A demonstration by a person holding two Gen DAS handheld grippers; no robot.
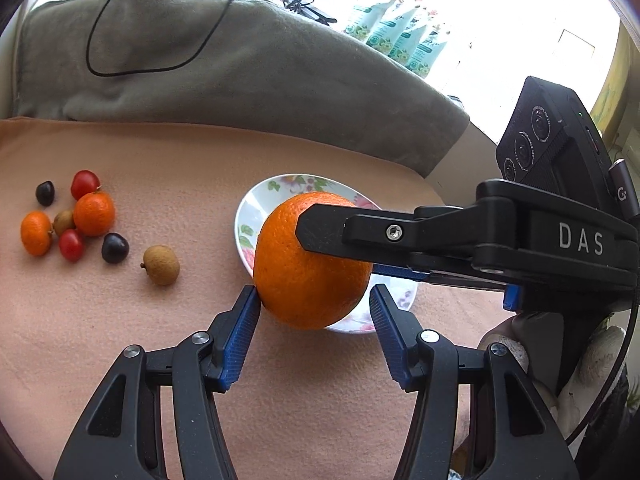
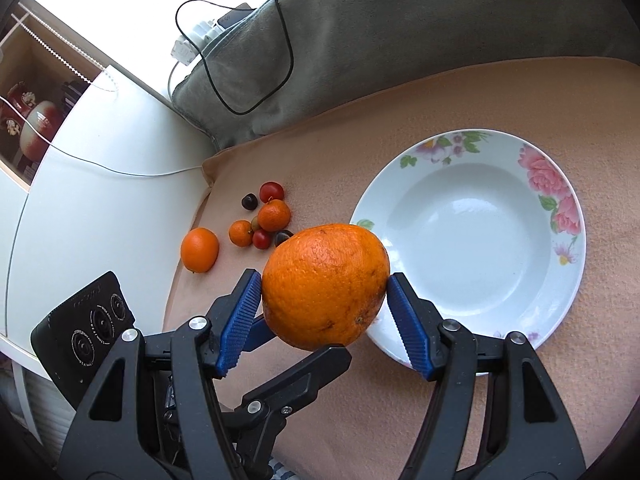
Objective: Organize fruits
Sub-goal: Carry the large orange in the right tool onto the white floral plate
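A large orange (image 1: 312,264) (image 2: 326,286) is held in the air beside a floral white plate (image 1: 250,212) (image 2: 480,240). My right gripper (image 2: 324,312) is shut on the orange, both blue pads against its sides; it comes in from the right in the left wrist view (image 1: 320,240). My left gripper (image 1: 316,308) is open around the orange; its left pad touches the peel, its right pad stands apart. Small fruits lie in a cluster at the left: mandarins (image 1: 94,214) (image 2: 274,215), cherry tomatoes (image 1: 85,184), dark fruits (image 1: 115,247) and a longan (image 1: 162,265).
A peach cloth (image 1: 120,340) covers the table. A grey folded blanket (image 1: 220,68) with a black cable lies behind. Another mandarin (image 2: 200,250) sits near the cloth's left edge. A white cabinet (image 2: 100,184) stands to the left. Tubes (image 1: 400,32) stand at the back right.
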